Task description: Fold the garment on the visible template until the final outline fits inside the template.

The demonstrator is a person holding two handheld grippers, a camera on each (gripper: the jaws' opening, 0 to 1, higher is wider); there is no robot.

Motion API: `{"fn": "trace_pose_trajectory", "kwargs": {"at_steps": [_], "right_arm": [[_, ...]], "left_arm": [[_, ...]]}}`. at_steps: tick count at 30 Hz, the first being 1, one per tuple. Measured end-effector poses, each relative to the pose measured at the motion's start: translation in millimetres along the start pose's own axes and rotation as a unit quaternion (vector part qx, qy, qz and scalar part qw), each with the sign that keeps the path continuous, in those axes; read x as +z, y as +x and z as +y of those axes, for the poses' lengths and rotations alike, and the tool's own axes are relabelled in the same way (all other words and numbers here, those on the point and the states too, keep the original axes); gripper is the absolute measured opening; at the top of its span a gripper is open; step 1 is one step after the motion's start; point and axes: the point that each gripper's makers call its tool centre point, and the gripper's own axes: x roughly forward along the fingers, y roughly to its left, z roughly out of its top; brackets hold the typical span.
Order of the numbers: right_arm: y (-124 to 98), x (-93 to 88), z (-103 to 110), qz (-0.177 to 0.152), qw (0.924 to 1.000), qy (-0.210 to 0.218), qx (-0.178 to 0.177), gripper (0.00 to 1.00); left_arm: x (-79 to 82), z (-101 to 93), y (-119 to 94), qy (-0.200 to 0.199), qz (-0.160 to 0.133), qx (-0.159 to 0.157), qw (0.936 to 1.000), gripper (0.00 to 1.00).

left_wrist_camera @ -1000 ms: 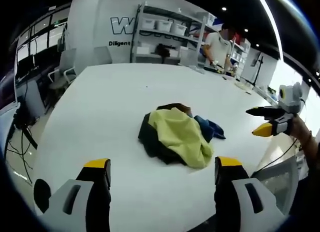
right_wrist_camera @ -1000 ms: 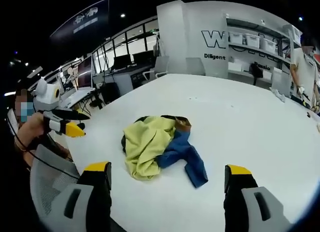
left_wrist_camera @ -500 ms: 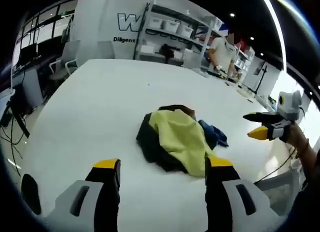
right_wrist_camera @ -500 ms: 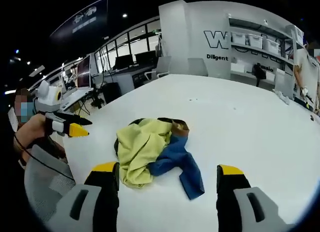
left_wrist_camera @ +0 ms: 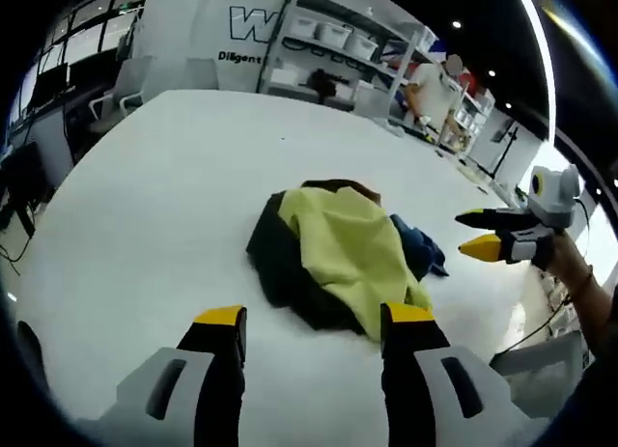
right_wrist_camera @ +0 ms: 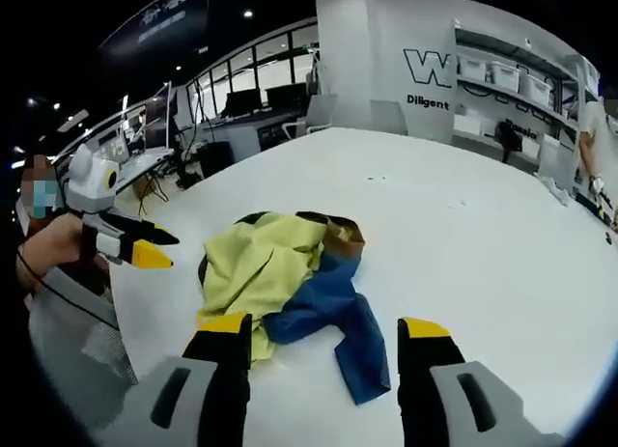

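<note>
We are looking along the left gripper (left_wrist_camera: 311,323), its jaws standing wide and holding nothing, at the garment (left_wrist_camera: 338,254) lying crumpled near the middle of the white table (left_wrist_camera: 174,177); from this side a black layer (left_wrist_camera: 280,273) is sitting nearest us, yellow cloth (left_wrist_camera: 352,244) is draped over it, and a blue part (left_wrist_camera: 417,249) is poking out on the far right; beyond that, the right gripper (left_wrist_camera: 475,232) is hovering above the table edge, its tips parted and carrying nothing. In the right gripper view we are seeing the same heap from the other side: the left gripper (right_wrist_camera: 154,246) at the left, clear of the cloth, then the yellow cloth (right_wrist_camera: 256,264), a brown patch (right_wrist_camera: 343,239) at the far edge, and the blue part (right_wrist_camera: 338,317) trailing toward our own right gripper (right_wrist_camera: 324,333), jaws also wide. We are not making out any template outline on the table. In our judgement the step in hand is the first reach; to do it well we are advising each gripper to pick a single outer edge, not the whole bunch, pinching one layer low at the table and drawing the two sides apart so the heap is opening flat before any folding is starting; grabbing several layers together is likely to drag the whole heap.
</note>
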Motion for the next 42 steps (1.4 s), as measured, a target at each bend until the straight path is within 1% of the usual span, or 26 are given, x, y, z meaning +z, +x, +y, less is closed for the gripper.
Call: {"fn": "trace_pose_trajectory", "kwargs": {"at_steps": [2, 4, 6, 7, 8, 10, 13, 14, 16, 18, 21, 24, 25, 26, 28, 29, 33, 35, 36, 38, 42], "right_arm": [[5.2, -2.2, -0.7, 0.004, 1.0000, -0.002, 0.004, 0.53], [9.9, -4.3, -1.8, 0.009, 0.9999, -0.001, 0.006, 0.51], [16.9, -6.7, -8.1, 0.012, 0.9998, -0.008, -0.011, 0.49], [19.2, -5.2, -15.3, 0.004, 0.9993, -0.001, -0.036, 0.48], [22.3, -8.8, -17.7, 0.013, 0.9989, -0.014, -0.043, 0.47], [27.1, -10.1, -16.2, 0.017, 0.9988, -0.019, -0.043, 0.46], [36.0, -14.7, -16.6, 0.025, 0.9982, -0.036, -0.041, 0.40], [38.2, -16.4, -18.0, 0.028, 0.9981, -0.036, -0.042, 0.38], [41.3, -19.4, -22.1, 0.031, 0.9979, -0.031, -0.048, 0.37], [43.5, -24.8, -26.9, 0.043, 0.9975, -0.020, -0.053, 0.36], [44.0, -27.3, -26.6, 0.047, 0.9975, -0.019, -0.050, 0.32], [45.2, -31.1, -25.9, 0.053, 0.9973, -0.024, -0.045, 0.25], [46.9, -37.7, -25.9, 0.069, 0.9964, -0.021, -0.043, 0.25], [47.5, -39.4, -25.6, 0.074, 0.9962, -0.020, -0.041, 0.26], [47.2, -39.0, -24.5, 0.069, 0.9967, -0.016, -0.040, 0.26], [47.1, -39.5, -24.0, 0.071, 0.9966, -0.016, -0.038, 0.25], [47.4, -42.0, -24.3, 0.075, 0.9961, -0.025, -0.040, 0.21], [48.7, -45.2, -25.5, 0.079, 0.9956, -0.027, -0.041, 0.17], [48.8, -46.6, -26.8, 0.081, 0.9952, -0.032, -0.044, 0.14], [48.7, -48.4, -28.4, 0.085, 0.9946, -0.037, -0.047, 0.07], [48.3, -48.8, -28.4, 0.085, 0.9948, -0.035, -0.043, 0.02]], "left_arm": [[-2.5, -0.7, 3.7, -0.009, 0.004, -0.004, 0.9999, 0.50], [-4.5, -3.1, 6.9, -0.022, 0.008, -0.011, 0.9997, 0.50], [-6.4, -1.7, 11.4, -0.029, 0.010, -0.008, 0.9995, 0.49], [-8.9, -1.3, 14.6, -0.026, 0.017, -0.006, 0.9995, 0.49], [-9.7, -0.8, 16.4, -0.028, 0.019, -0.004, 0.9994, 0.49], [-10.8, 0.5, 19.9, -0.034, 0.022, 0.001, 0.9992, 0.49], [-10.6, -0.9, 25.6, -0.043, 0.020, -0.006, 0.9989, 0.47], [-10.4, -1.8, 28.0, -0.045, 0.020, -0.009, 0.9987, 0.47], [-10.5, -4.3, 30.4, -0.047, 0.021, -0.016, 0.9986, 0.44], [-12.6, -7.7, 33.2, -0.051, 0.028, -0.025, 0.9980, 0.43], [-11.7, -11.5, 33.7, -0.051, 0.024, -0.034, 0.9978, 0.40], [-11.2, -15.0, 35.7, -0.061, 0.021, -0.044, 0.9970, 0.32], [-11.9, -15.3, 36.4, -0.064, 0.022, -0.046, 0.9966, 0.27], [-12.5, -14.7, 37.3, -0.069, 0.022, -0.047, 0.9963, 0.23], [-12.7, -13.1, 38.2, -0.075, 0.018, -0.042, 0.9961, 0.12], [-12.5, -12.6, 38.2, -0.075, 0.016, -0.041, 0.9962, 0.10], [-15.2, -12.4, 40.5, -0.079, 0.016, -0.044, 0.9957, 0.08], [-17.1, -12.4, 41.6, -0.081, 0.018, -0.044, 0.9956, 0.04], [-18.4, -13.0, 41.6, -0.080, 0.021, -0.046, 0.9955, 0.00], [-20.7, -13.0, 41.1, -0.079, 0.023, -0.045, 0.9956, 0.00], [-20.5, -12.5, 38.0, -0.079, 0.021, -0.048, 0.9955, 0.00]]}}
